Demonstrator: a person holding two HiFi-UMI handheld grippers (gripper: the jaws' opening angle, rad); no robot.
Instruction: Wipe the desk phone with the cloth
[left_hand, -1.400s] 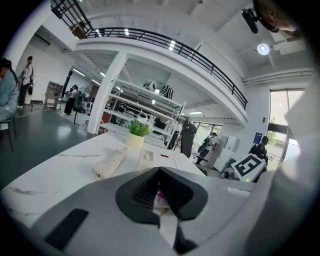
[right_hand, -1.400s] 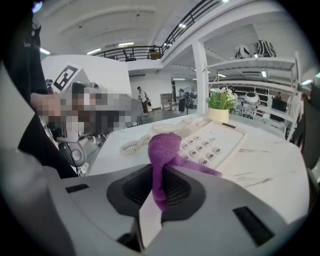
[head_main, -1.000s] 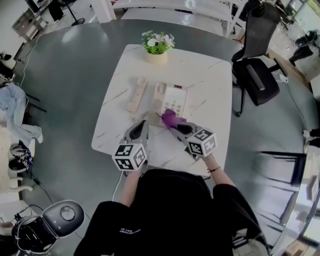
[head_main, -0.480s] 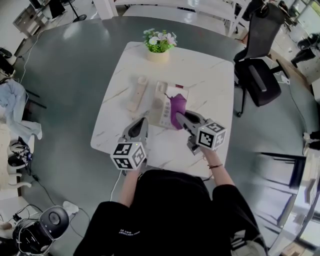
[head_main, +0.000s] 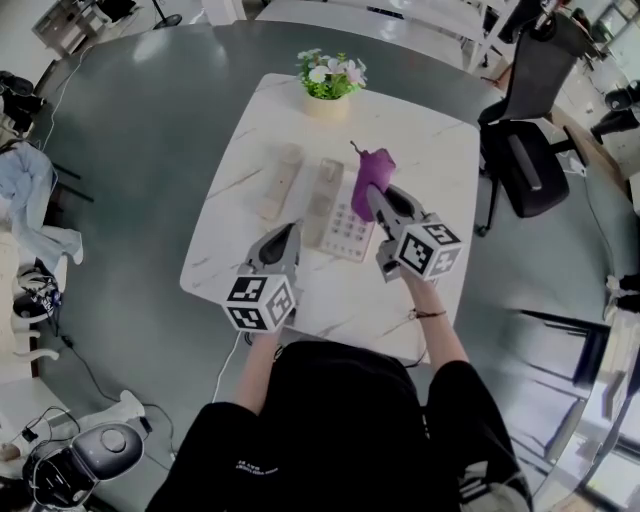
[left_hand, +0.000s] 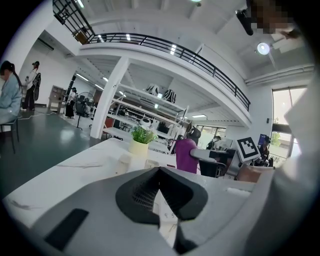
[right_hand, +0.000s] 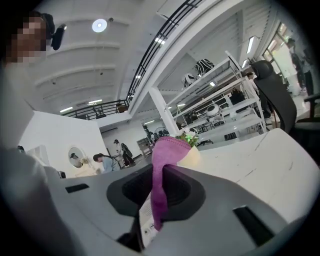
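op: cloth (head_main: 372, 172) shifted off desk phone (head_main: 345, 228), now past its far right corner; right gripper (head_main: 373, 195) clamps it.
chk: its view adds a white label (right_hand: 146, 220). left gripper (head_main: 283, 232) closed, empty. marble table (head_main: 430, 150), grey floor (head_main: 150, 120).

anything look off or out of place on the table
The handset lies off its cradle, on the table left of the desk phone and apart from it. Nothing looks spilled or damaged. The right gripper holds the purple cloth.
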